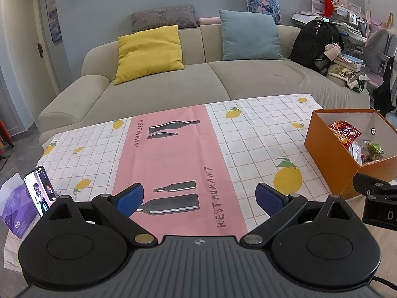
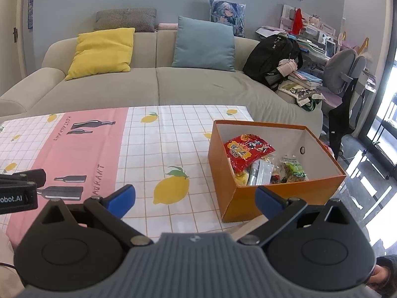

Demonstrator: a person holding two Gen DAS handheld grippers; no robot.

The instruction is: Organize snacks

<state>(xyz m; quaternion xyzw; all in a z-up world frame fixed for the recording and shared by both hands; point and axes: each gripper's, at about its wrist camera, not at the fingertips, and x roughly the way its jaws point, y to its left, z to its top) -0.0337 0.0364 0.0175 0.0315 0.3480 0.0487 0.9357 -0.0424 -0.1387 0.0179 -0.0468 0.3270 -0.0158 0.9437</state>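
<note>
Left gripper (image 1: 199, 198) and right gripper (image 2: 196, 200), black linkage arms, blue finger pads (image 1: 130, 198), ribbed grey housing, round black discs, brass pivot screws, white lettering

Orange box's (image 1: 330, 154) right end cropped

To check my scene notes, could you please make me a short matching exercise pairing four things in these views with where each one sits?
Things:
1. red snack packet
2. phone
3. yellow cushion
4. black backpack

Places:
A. right end of the sofa
B. inside the orange box
C. left part of the sofa
D. propped at the table's left edge

Pairs: 1-B, 2-D, 3-C, 4-A
</note>
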